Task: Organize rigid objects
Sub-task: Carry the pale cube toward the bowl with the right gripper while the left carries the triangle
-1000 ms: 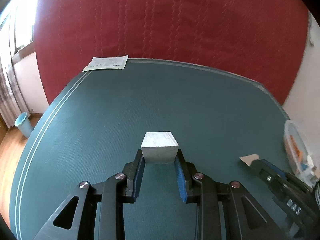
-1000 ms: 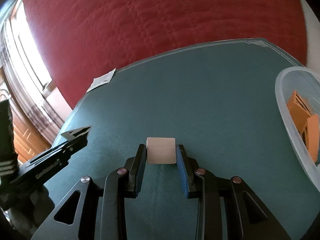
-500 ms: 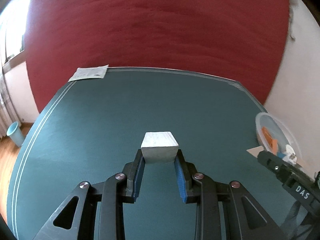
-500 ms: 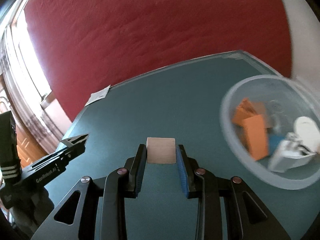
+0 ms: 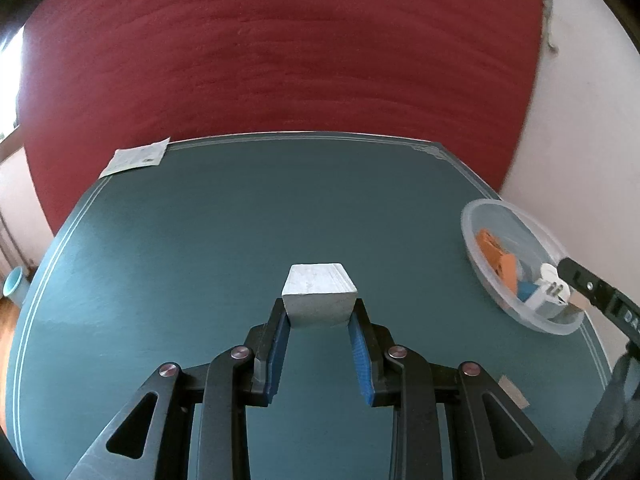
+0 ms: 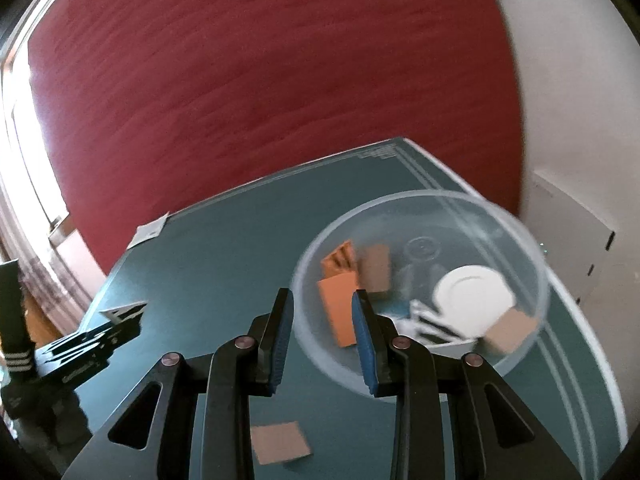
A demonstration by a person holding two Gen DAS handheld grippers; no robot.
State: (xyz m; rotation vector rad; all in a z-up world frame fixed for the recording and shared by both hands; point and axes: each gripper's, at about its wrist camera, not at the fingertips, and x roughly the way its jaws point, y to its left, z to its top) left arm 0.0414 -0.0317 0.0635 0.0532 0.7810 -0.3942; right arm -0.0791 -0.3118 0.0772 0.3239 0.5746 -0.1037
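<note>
Bowl (image 6: 536, 280) on table (image 5: 200, 240) right edge, blocks (image 6: 338, 312) inside, paper (image 5: 136, 158) far-left corner

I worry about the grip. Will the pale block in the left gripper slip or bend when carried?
Probably stiff: the pale block keeps sharp, straight edges in the left gripper. It may slip, since only its near end is pinched. Flat faces suggest it will not roll.
</note>
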